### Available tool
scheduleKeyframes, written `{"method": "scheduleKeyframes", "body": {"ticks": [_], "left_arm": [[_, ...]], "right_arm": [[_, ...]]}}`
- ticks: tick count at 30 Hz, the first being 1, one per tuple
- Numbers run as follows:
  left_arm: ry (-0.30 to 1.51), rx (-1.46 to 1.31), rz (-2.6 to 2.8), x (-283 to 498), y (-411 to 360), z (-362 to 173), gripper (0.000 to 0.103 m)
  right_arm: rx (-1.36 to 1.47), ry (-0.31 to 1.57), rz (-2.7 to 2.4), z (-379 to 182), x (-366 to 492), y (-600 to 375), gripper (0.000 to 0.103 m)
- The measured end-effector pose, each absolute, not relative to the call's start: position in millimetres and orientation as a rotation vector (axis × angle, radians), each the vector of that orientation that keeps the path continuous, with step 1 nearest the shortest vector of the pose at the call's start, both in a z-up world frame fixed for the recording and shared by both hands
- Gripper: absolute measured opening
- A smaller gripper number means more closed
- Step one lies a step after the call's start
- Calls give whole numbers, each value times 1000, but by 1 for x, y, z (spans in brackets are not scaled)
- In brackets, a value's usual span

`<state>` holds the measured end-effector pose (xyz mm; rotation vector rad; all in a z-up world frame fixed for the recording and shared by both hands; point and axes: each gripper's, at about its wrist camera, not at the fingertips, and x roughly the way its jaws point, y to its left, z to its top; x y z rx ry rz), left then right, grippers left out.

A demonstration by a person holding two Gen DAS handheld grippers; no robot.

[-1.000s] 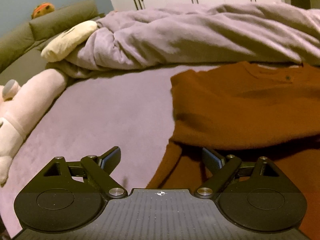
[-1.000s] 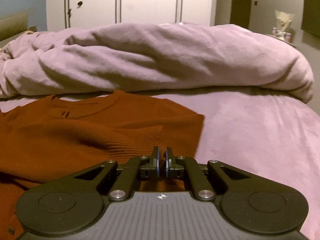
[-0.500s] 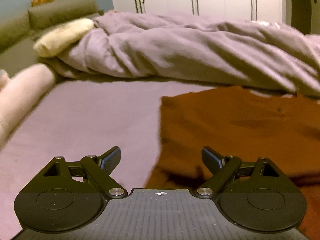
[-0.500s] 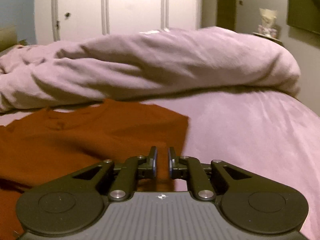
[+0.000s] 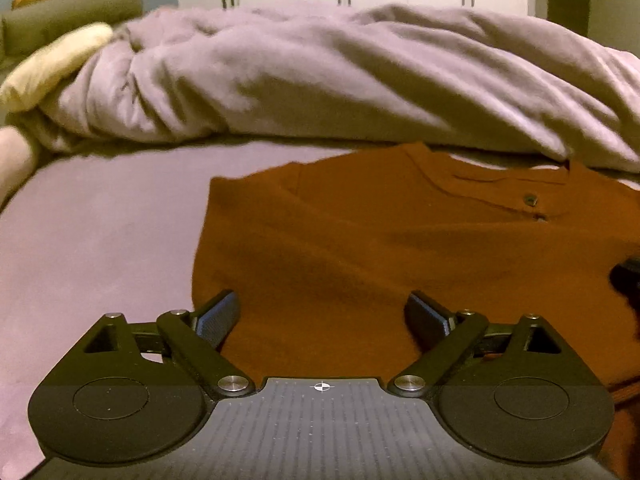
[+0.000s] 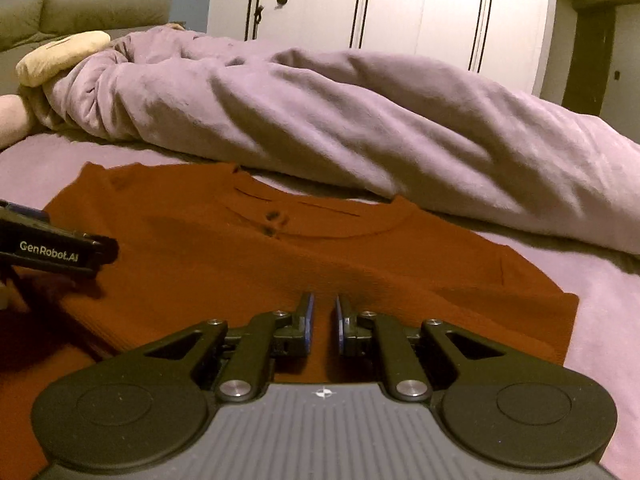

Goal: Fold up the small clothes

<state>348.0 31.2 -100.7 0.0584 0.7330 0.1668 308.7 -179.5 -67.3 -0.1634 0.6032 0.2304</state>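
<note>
Rust-brown sweater (image 5: 360, 248) spread flat on bed (image 5: 100, 240), sleeves tucked in. Left gripper (image 5: 322, 312) jaws wide apart above near edge, probably for grasp. Right gripper (image 6: 322, 320) jaws slightly apart, empty.

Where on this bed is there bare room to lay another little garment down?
Bare sheet lies left of the orange shirt, toward the pink plush, and right of the shirt's edge in the right wrist view. The far side is crowded by the bunched duvet.

Only one text can be read: "GenRobot.AI", in white letters on the black side of the left gripper (image 6: 100, 250), seen at the left edge of the right wrist view.
</note>
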Motion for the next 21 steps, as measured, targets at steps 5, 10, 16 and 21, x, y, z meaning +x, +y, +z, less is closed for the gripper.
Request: {"method": "scheduleKeyframes", "body": {"ticks": [5, 10, 16, 21], "left_arm": [[733, 77, 154, 345, 32, -103, 97], [747, 87, 147, 346, 38, -103, 101], [787, 82, 156, 347, 45, -100, 101], [832, 52, 218, 336, 63, -90, 102]], "right_arm": [[-146, 594, 177, -66, 308, -200, 10], [-167, 588, 130, -65, 306, -221, 9], [-216, 621, 23, -67, 304, -242, 25], [-256, 650, -43, -63, 300, -253, 44]]}}
